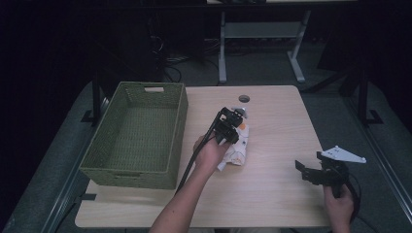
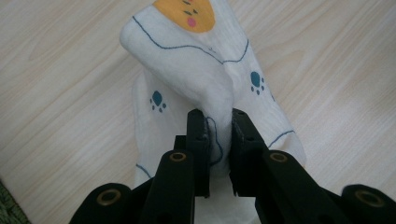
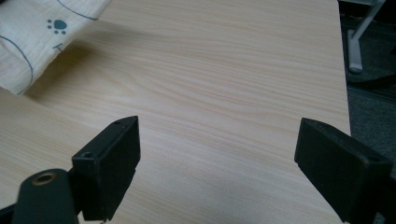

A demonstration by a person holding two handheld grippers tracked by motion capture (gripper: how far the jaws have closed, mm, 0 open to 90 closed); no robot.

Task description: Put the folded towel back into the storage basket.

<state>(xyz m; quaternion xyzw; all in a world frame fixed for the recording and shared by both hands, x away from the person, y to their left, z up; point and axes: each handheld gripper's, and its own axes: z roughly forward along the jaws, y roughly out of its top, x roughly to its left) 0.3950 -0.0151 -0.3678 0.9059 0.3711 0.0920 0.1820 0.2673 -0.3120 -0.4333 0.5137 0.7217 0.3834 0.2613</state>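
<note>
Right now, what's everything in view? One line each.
cloth: 1, white with blue paw prints and an orange face, table centre, pinched by the left gripper
basket: 1, green woven, left side of the table
table: 1, light wood, with a round hole near the far edge
desk frame: 1, white, on the floor beyond the table
left gripper: 1, black, shut on the cloth
right gripper: 1, black, open over bare table at the right

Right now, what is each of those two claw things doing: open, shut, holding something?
Left gripper: shut on the white paw-print cloth, pinching a fold of it.
Right gripper: open, nothing between its jaws, above the wooden table.
</note>
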